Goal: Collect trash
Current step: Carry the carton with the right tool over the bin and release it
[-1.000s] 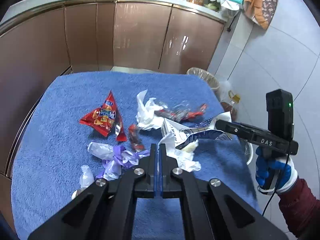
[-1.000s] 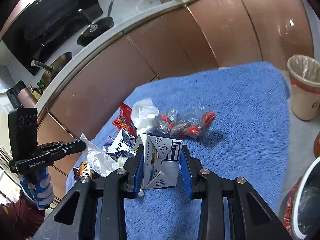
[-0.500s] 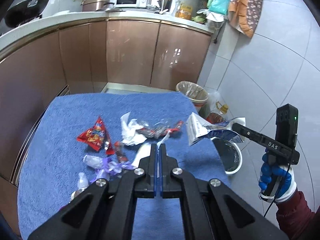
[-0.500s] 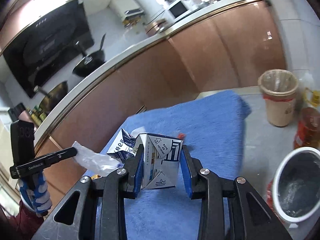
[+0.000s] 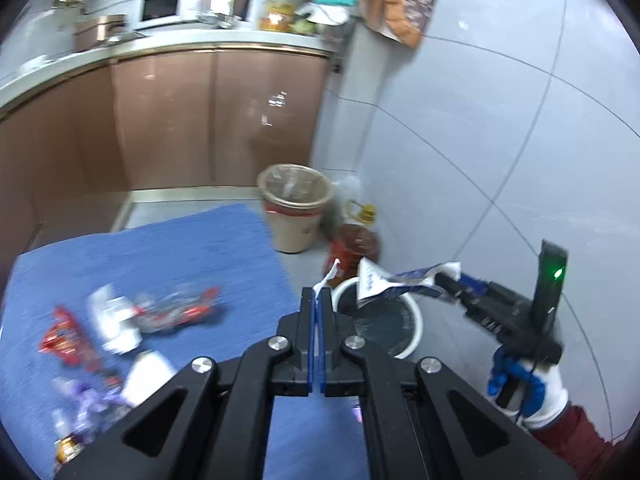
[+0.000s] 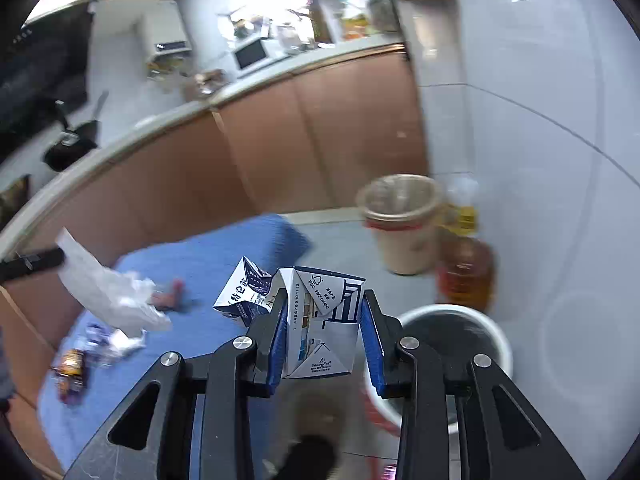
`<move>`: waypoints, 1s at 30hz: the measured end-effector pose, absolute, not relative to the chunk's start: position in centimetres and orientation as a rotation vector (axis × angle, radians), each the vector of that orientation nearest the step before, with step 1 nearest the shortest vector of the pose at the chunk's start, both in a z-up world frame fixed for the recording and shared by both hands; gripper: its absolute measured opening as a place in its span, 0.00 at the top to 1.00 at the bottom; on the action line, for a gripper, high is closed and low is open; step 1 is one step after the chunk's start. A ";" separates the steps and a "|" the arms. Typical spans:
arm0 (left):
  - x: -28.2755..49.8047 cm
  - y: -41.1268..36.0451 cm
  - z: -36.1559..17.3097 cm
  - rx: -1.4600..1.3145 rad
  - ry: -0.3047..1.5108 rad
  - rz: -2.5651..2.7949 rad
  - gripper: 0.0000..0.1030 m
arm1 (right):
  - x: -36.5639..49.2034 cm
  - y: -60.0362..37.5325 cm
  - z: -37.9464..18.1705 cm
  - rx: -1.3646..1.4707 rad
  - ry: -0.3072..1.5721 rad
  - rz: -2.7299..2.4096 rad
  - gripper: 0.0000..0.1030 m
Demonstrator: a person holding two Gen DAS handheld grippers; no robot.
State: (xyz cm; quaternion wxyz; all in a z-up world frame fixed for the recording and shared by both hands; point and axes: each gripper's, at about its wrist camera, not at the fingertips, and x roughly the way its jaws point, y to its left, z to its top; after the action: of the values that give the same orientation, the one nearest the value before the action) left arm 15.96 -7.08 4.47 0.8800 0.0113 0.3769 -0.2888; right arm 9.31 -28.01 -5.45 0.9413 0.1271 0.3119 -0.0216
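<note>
My right gripper (image 6: 324,316) is shut on a crushed white and blue milk carton (image 6: 320,320); in the left wrist view the carton (image 5: 396,284) hangs over a white-rimmed trash bin (image 5: 416,320) on the floor. My left gripper (image 5: 319,300) is shut on a white crumpled plastic wrapper, whose tip (image 5: 330,276) shows above the fingers; the right wrist view shows the wrapper (image 6: 104,292) hanging over the blue table. The white bin (image 6: 500,344) sits just right of the carton.
The blue cloth table (image 5: 160,248) holds a red snack bag (image 5: 64,340), white tissue (image 5: 116,320), a clear wrapper with red bits (image 5: 176,312) and purple plastic (image 5: 88,400). A beige bin (image 5: 296,208) and an oil bottle (image 5: 356,240) stand by the tiled wall.
Both grippers have swung right, off the table toward the white bin, carrying the carton and the wrapper. The view is motion-blurred.
</note>
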 end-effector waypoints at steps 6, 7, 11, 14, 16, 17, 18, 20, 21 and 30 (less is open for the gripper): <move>18.8 -15.0 1.7 0.039 0.843 -0.686 0.99 | 9.7 -31.6 -8.9 0.194 0.705 -0.199 0.67; 19.3 -16.2 1.0 0.046 0.853 -0.694 0.99 | 9.9 -32.0 -9.4 0.188 0.715 -0.215 0.67; 21.0 -21.0 -1.9 0.074 0.898 -0.719 0.99 | 11.2 -34.0 -11.9 0.155 0.766 -0.287 0.67; 22.3 -23.7 -4.4 0.091 0.933 -0.718 0.99 | 12.0 -35.2 -13.7 0.132 0.802 -0.326 0.67; 23.2 -25.2 -5.7 0.095 0.951 -0.714 0.99 | 12.6 -35.8 -14.7 0.115 0.827 -0.350 0.67; 23.7 -26.2 -6.4 0.095 0.963 -0.712 0.99 | 12.9 -35.8 -15.1 0.110 0.835 -0.359 0.67; 24.2 -26.9 -7.1 0.088 0.978 -0.711 0.99 | 13.2 -36.1 -15.6 0.100 0.844 -0.367 0.67; 24.9 -27.8 -8.1 0.082 0.997 -0.707 0.99 | 13.9 -36.3 -16.4 0.078 0.863 -0.376 0.67; 25.1 -28.2 -8.4 0.083 1.002 -0.705 0.99 | 14.2 -36.2 -16.6 0.072 0.869 -0.379 0.67; 26.9 -30.0 -10.8 0.031 1.071 -0.711 0.79 | 16.1 -36.3 -18.2 0.038 0.881 -0.390 0.50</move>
State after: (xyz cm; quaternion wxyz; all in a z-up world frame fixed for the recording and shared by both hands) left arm 26.95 -29.97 -10.84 0.8004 0.0145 0.4992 -0.3317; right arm 16.08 -36.25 -18.18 0.8860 0.0182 0.4238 -0.1875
